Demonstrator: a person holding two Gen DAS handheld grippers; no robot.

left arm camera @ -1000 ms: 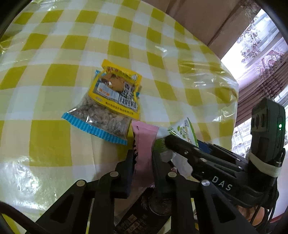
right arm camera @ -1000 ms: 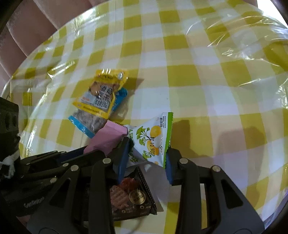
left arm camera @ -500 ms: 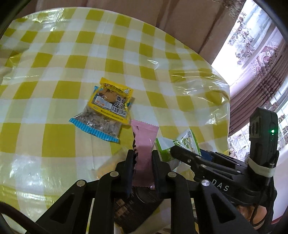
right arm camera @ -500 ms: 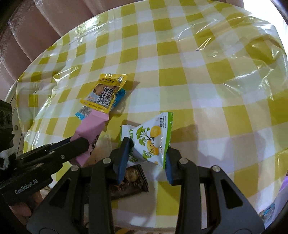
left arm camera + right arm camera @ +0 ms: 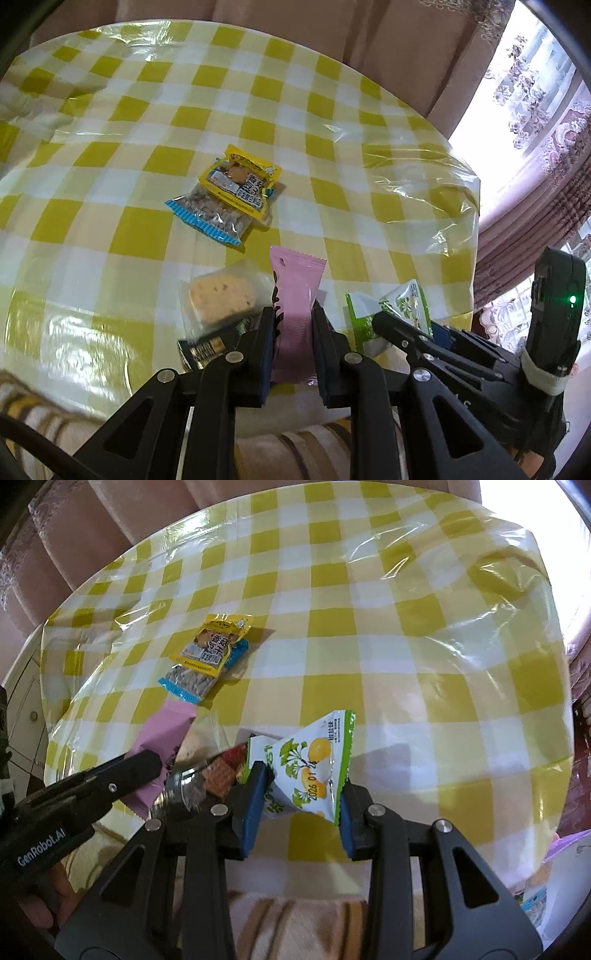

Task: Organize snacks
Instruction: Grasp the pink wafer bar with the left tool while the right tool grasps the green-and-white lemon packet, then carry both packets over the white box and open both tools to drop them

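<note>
Two packets ride in my tongs: my left gripper (image 5: 293, 325) clamps a plain pink packet (image 5: 297, 291), my right gripper (image 5: 303, 790) pinches a green-and-white packet (image 5: 310, 764) stamped "2026 01", above the checked table (image 5: 369, 627).

A round table (image 5: 110, 229) is standing in the middle, and a yellow and white checked cloth (image 5: 369, 602) under a clear plastic sheet (image 5: 424, 177) is covering it. The plastic is wrinkling and shining near the far edge. Behind the table, pink-brown curtains (image 5: 295, 22) are hanging in heavy folds. On the right side, bright daylight is coming through a window (image 5: 491, 99) with a flowered lace curtain (image 5: 524, 85). A white cabinet (image 5: 26, 705) is showing at the left edge of the right wrist view
</note>
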